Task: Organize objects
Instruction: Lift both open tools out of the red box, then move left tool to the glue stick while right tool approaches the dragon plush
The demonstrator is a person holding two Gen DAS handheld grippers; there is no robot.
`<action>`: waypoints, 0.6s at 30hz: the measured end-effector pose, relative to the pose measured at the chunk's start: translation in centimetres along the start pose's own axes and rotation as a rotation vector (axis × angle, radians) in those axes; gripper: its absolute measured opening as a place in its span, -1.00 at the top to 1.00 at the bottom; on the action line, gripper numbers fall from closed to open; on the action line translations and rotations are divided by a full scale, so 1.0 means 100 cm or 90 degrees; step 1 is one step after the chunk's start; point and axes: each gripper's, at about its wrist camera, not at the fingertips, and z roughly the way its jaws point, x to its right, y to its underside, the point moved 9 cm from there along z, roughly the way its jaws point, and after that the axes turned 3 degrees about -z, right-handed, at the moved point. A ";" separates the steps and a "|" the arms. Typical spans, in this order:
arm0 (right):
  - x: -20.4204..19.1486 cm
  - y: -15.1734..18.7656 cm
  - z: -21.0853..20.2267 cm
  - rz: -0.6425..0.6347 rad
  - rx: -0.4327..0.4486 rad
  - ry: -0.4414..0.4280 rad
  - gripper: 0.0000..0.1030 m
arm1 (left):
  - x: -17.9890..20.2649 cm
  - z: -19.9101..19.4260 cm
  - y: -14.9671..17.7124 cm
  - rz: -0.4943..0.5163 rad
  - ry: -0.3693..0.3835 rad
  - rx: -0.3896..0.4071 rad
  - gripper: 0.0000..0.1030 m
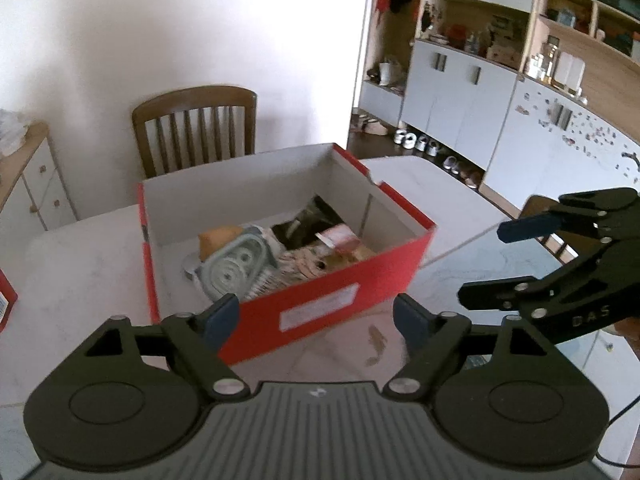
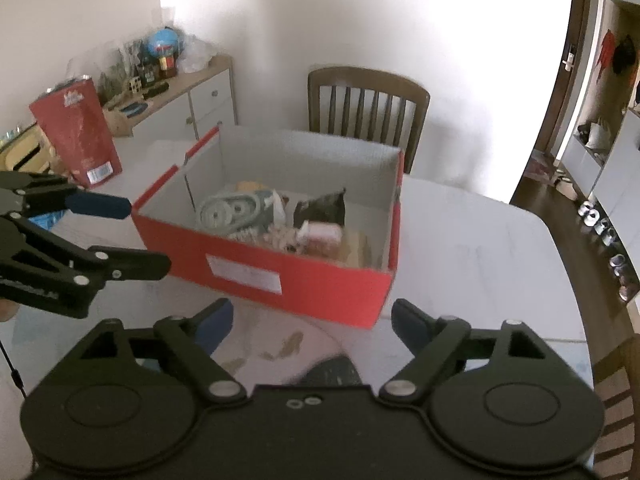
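An open red shoebox (image 1: pixel 320 300) with a white inside stands on the white table (image 1: pixel 80 280). It holds several items: a grey-green plastic holder (image 1: pixel 236 268), a dark packet (image 1: pixel 308 220), a pink packet (image 1: pixel 338 238) and a tan object (image 1: pixel 218 240). The box also shows in the right wrist view (image 2: pixel 300 280). My left gripper (image 1: pixel 316 322) is open and empty, just in front of the box's near wall. My right gripper (image 2: pixel 310 322) is open and empty, in front of the box's right corner. Each gripper shows in the other's view, at the box's side.
A red carton (image 2: pixel 76 132) stands on the table left of the box. A wooden chair (image 1: pixel 196 128) is behind the table. A sideboard (image 2: pixel 180 96) with clutter stands at the left wall. White cupboards (image 1: pixel 460 100) and shoes on the floor are to the right.
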 end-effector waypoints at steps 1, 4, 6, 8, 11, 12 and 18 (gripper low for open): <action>0.000 0.004 0.000 0.000 -0.003 0.002 -0.72 | 0.004 -0.001 0.004 0.003 0.001 -0.002 -0.62; -0.001 0.019 -0.001 0.002 -0.014 0.007 -0.75 | 0.014 -0.002 0.017 0.005 0.009 -0.008 -0.62; 0.001 0.029 0.000 0.005 -0.021 0.013 -0.75 | 0.020 -0.003 0.027 0.002 0.018 -0.013 -0.63; 0.003 0.036 0.001 0.009 -0.028 0.019 -0.75 | 0.024 -0.001 0.037 0.002 0.024 -0.022 -0.63; 0.008 0.047 0.004 0.022 -0.037 0.028 -0.75 | 0.031 0.003 0.053 -0.002 0.034 -0.043 -0.63; 0.010 0.051 0.005 0.026 -0.041 0.030 -0.75 | 0.034 0.005 0.059 -0.004 0.039 -0.050 -0.63; 0.016 0.070 0.010 0.034 -0.057 0.033 -0.76 | 0.050 0.015 0.088 -0.014 0.064 -0.083 -0.67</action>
